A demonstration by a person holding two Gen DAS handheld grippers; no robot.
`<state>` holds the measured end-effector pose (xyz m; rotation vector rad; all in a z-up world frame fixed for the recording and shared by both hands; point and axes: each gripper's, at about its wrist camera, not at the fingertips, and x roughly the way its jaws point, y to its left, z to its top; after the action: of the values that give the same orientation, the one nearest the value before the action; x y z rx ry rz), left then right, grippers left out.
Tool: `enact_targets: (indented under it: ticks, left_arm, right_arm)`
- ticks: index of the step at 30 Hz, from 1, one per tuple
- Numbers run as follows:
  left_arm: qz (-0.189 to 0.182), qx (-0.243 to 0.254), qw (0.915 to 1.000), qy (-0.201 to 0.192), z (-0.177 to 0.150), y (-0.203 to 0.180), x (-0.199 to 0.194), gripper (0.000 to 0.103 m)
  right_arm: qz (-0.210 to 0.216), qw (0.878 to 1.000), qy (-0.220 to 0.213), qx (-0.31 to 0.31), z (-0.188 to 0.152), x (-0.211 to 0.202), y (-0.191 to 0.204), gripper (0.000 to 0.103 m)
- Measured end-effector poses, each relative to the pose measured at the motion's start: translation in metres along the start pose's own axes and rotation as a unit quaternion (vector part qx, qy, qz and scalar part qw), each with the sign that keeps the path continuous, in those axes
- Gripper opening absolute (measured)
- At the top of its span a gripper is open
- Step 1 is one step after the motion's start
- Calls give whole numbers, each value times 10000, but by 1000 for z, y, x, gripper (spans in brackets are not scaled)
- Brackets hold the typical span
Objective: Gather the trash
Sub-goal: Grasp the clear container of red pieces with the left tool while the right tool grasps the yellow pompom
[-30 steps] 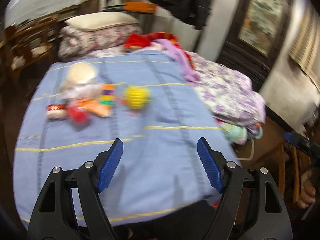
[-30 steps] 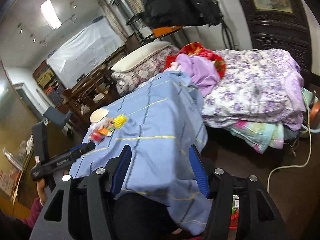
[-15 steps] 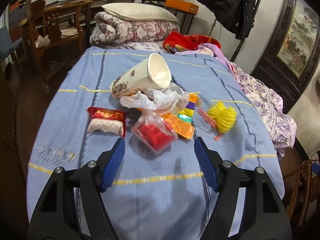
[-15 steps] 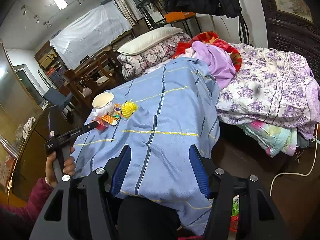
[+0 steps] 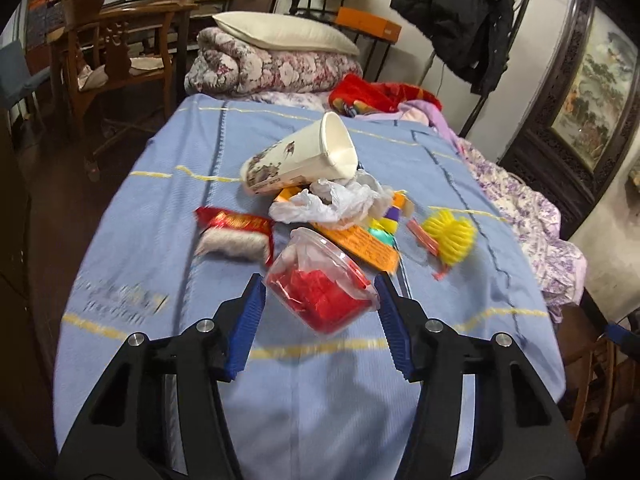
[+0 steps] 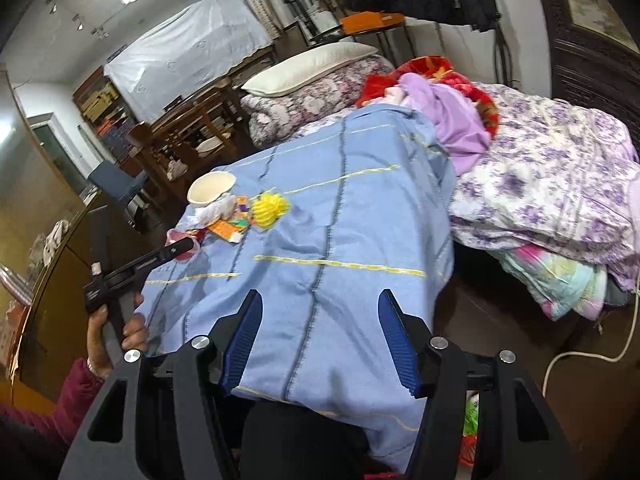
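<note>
Between my left gripper's (image 5: 320, 304) spread blue pads sits the clear plastic tub (image 5: 320, 284) of red scraps, lying tilted on the blue bedspread (image 5: 160, 208); the jaws stand wide and I cannot tell whether either pad touches it. At ten o'clock from the tub lies a red-and-white wrapper (image 5: 236, 232), just beside it. At twelve o'clock a crumpled white plastic bag (image 5: 332, 200) rests on an orange card (image 5: 360, 244), and beyond that a paper cup (image 5: 300, 156) lies on its side, mouth toward two o'clock. At two o'clock, a little apart, I see a yellow spiky ball (image 5: 452, 236) with a small red strip (image 5: 422, 236) touching its left side, and some coloured blocks (image 5: 386, 224) between the ball and the bag. The pile crowds the tub's far side; the near side is bare cloth.

Farther out at twelve o'clock I see a rolled floral quilt (image 5: 280, 72) with a pillow (image 5: 284, 34) on top, a wooden chair (image 5: 108, 56) at ten o'clock and a black jacket (image 5: 460, 16) hanging at one o'clock.

My right gripper (image 6: 320, 340) hangs wide open over the bedspread's near corner, holding nothing, well apart from the trash. From its camera, the left gripper reaches toward the pile at nine o'clock, and a purple floral duvet (image 6: 560, 184) is heaped at two o'clock.
</note>
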<state>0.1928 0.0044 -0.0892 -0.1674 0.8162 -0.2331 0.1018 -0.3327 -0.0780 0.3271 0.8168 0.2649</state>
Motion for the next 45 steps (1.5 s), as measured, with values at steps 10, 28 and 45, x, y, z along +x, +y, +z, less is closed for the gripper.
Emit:
enact_targets:
  ticks: [10, 28, 45]
  left_arm:
    - [82, 1, 9999, -131, -23, 8, -34, 55]
    - [64, -82, 9999, -120, -26, 29, -7, 56]
    - [-233, 59, 9973, -695, -21, -6, -88, 56]
  right_arm:
    - [470, 9972, 24, -579, 35, 59, 63, 59]
    - [-542, 9948, 528, -689, 81, 197, 83, 51]
    - [-23, 9964, -414, -743, 64, 64, 102, 25]
